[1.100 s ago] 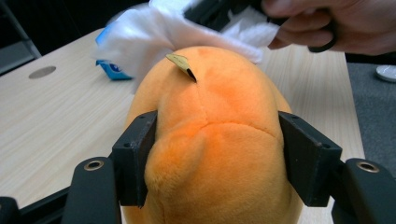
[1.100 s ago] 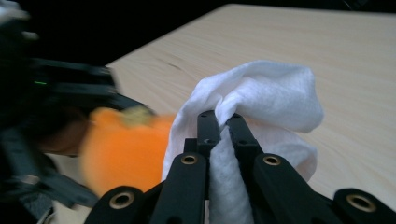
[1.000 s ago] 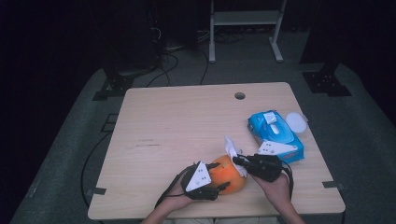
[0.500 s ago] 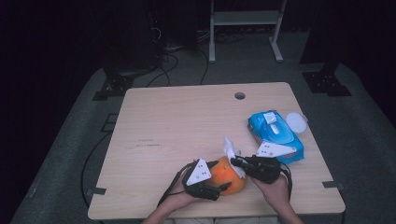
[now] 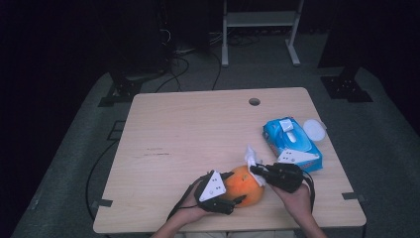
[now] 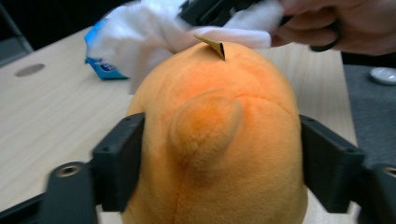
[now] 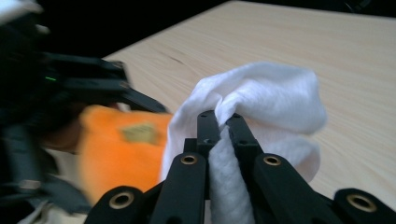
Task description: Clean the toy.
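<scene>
Two grippers work on a pale wooden table [image 5: 188, 129] in a dark room: left gripper [image 5: 233, 196] fingers clasp the orange plush toy [image 5: 246, 184], right gripper [image 7: 219, 122] fingers pinch a white wipe [image 7: 275, 98].

I count one orange plush toy [image 5: 246, 186], one white wipe [image 5: 251, 157], one blue wipe pack [image 5: 291, 144], one white lid [image 5: 314, 130], and my two grippers on one table [image 5: 188, 134].

A light wooden table [image 5: 188, 139] carries an orange plush toy [image 5: 246, 186] beside the left gripper [image 5: 233, 196] and a blue wipes pack [image 5: 292, 144] just beyond the right gripper [image 5: 257, 171].
</scene>
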Demonstrator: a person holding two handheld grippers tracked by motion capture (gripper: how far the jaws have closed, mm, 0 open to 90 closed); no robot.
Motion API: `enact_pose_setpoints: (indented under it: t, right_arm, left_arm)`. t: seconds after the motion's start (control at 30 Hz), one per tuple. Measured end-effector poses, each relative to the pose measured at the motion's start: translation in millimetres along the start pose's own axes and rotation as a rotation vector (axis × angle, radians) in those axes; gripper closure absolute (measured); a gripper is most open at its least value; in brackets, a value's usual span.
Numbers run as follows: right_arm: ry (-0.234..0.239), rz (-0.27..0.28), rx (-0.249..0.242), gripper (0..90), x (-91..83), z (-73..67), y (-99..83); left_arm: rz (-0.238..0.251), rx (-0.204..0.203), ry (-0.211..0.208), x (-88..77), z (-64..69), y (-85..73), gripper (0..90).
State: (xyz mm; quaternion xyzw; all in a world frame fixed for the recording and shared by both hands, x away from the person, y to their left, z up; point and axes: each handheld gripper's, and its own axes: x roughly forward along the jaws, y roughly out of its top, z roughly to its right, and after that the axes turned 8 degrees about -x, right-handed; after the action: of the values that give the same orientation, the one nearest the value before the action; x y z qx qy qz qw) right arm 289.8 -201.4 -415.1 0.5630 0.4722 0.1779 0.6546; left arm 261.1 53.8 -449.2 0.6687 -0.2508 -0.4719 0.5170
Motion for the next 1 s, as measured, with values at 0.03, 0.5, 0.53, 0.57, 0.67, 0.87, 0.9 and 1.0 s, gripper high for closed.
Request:
enact_pose_setpoints:
  t: [0.03,0.5,0.53,0.57,0.67,0.87,0.9,1.0]
  right_arm:
    - [0.013,0.012,-0.018,85.1,0.6,-5.5,3.5]
    - [-0.023,-0.003,-0.052,85.2,0.8,-8.6,6.5]
    - [-0.017,0.003,-0.067,85.2,1.8,-13.5,8.9]
    - [-0.005,0.013,-0.086,85.2,2.9,-18.8,11.2]
    - [0.023,0.012,-0.145,85.2,5.7,-34.5,16.8]
    - [-0.064,-0.008,-0.096,85.3,3.5,-15.8,7.6]
    - [-0.076,-0.010,-0.066,85.3,2.5,-7.6,3.3]
    - [-0.120,-0.044,0.015,85.3,0.4,15.6,-10.4]
  left_arm:
    - [0.003,0.026,0.018,-0.6,1.6,1.1,28.9]
    - [0.000,0.014,0.046,1.9,-4.0,1.0,21.8]
    - [0.000,0.018,0.047,2.0,-3.0,1.3,23.5]
    - [-0.007,0.023,0.053,1.8,-1.9,1.7,24.7]
    - [-0.012,0.026,0.056,1.2,-0.8,1.4,28.4]
    - [-0.018,-0.030,0.056,-2.2,-9.4,-0.5,31.0]
    - [-0.016,-0.041,0.054,-3.0,-11.9,-1.2,31.2]
    - [-0.012,-0.080,0.054,-5.8,-19.4,-2.5,31.2]
